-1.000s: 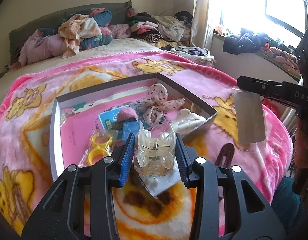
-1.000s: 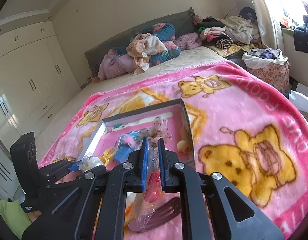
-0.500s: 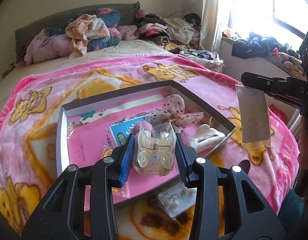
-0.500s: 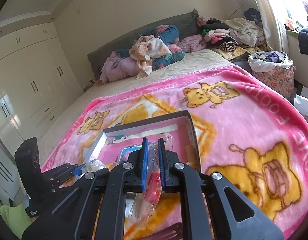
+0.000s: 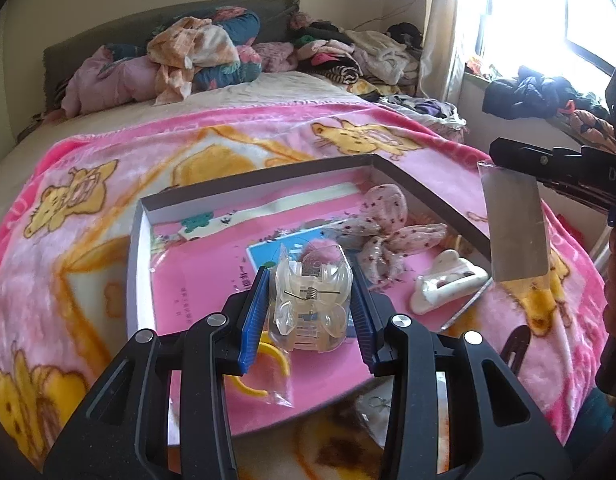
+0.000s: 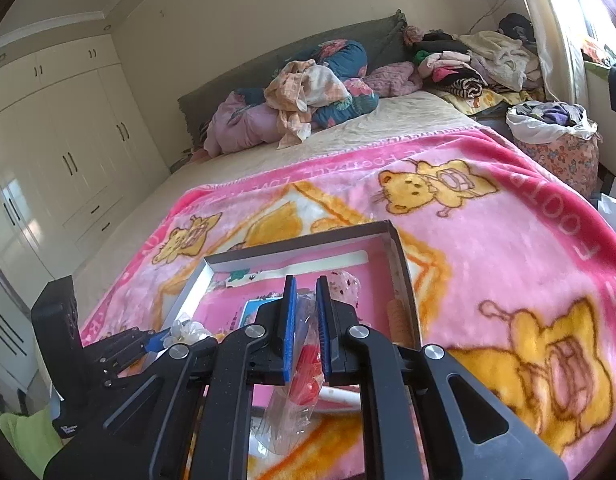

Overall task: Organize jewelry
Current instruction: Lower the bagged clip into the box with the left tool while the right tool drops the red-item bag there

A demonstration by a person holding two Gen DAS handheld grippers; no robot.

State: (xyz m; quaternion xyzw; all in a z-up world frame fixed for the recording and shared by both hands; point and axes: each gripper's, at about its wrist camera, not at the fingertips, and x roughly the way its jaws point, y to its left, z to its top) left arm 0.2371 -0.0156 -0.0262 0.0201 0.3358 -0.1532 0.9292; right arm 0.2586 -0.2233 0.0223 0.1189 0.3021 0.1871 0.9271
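Left gripper: jaws set fairly wide, clamped on a clear plastic claw clip, 1 blue pad on each flank. Clip is held above the near part of the shallow box; metal spring visible across its middle.

Right gripper: jaws narrow, pinching the top of a clear plastic packet with something red inside. Packet hangs down below the pads. In the left wrist view the same gripper enters from 3 o'clock and the packet hangs flat over the box's right wall.

Box sits on a pink bear-print blanket, pink-lined, grey walls. Contents, left wrist view:
- spotted fabric bow at 1 o'clock of the clip, near the far right wall
- white clip at 3 o'clock of the claw clip, near the right corner
- blue-edged card with a pink fluffy piece on it, directly behind the clip and partly hidden by it
- yellow ring in a clear wrapper at 7 o'clock, partly under the left finger

Outside the box: a dark hair clip on the blanket at 4 o'clock; a small clear packet at 5 o'clock, mostly hidden by the right finger.

Surroundings: heaped clothes along the headboard at 12 o'clock; white wardrobe at 9 o'clock in the right wrist view.
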